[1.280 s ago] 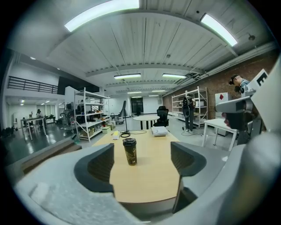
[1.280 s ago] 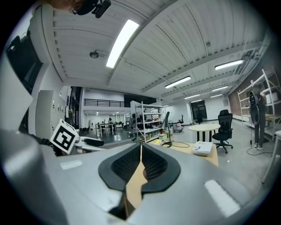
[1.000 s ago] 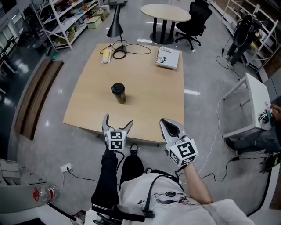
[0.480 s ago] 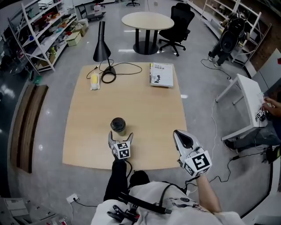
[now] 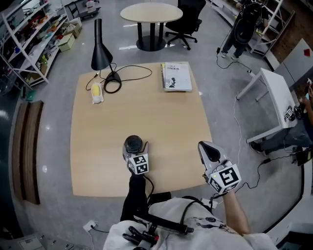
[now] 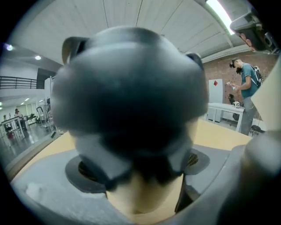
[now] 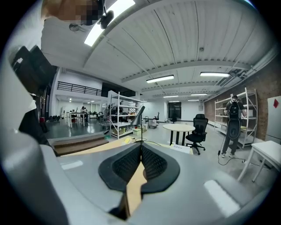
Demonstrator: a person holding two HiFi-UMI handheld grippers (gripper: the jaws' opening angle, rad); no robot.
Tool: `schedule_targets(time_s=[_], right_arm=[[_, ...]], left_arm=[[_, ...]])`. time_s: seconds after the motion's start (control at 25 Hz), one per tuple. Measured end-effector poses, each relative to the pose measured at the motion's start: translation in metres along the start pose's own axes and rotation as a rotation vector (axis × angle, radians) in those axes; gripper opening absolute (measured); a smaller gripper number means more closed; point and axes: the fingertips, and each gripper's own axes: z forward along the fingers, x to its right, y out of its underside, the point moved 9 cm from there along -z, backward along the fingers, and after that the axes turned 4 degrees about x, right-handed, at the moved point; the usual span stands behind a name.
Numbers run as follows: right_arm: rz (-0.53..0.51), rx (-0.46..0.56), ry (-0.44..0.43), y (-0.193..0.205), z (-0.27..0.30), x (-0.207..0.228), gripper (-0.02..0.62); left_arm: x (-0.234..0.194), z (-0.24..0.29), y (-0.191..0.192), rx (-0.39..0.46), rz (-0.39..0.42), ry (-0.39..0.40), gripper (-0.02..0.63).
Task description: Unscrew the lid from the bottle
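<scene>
The bottle, with a dark lid and a tan body, stands upright near the front of the wooden table. My left gripper reaches around it from the near side, one jaw on each side. In the left gripper view the bottle fills the picture, blurred, between the pads. These jaws are closing and I cannot see the pads pressing on it. My right gripper is shut and empty, held off the table's front right corner; in the right gripper view its pads meet.
A black desk lamp with its cable, a yellow object and a book lie at the table's far end. A round table stands beyond, a white table to the right.
My left gripper has moved forward from the table's near edge up to the bottle, which now sits between its jaws. The right gripper stays shut near the front edge.
</scene>
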Motion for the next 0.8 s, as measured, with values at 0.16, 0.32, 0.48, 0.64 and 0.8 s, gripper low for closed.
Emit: schedule_targets(time_s=[0.16,0.32,0.48,0.64,0.8], right_arm=[[0.005,-0.016,0.012,0.006,0.005,-0.004,0.007],[0.016,-0.034,0.008,0.013,0.006,-0.007,0.008],[-0.003,-0.011,-0.122,0.008,0.016,-0.021,0.008],[-0.006,0.027,-0.394,-0.016,0.033,-0.036,0.026],[-0.019,-0.007,-0.643,-0.042,0.035,-0.046,0.356]], left_arm=[[-0.003,0.001,-0.002,-0.023,0.027,0.005,0.448],[-0.003,-0.003,-0.007,-0.060,-0.033,0.051,0.425],[0.016,-0.026,-0.052,0.023,-0.007,0.145,0.423],[0.053,-0.067,-0.116,0.154,0.052,0.295,0.423],[0.098,-0.124,-0.175,0.267,0.107,0.352,0.424]])
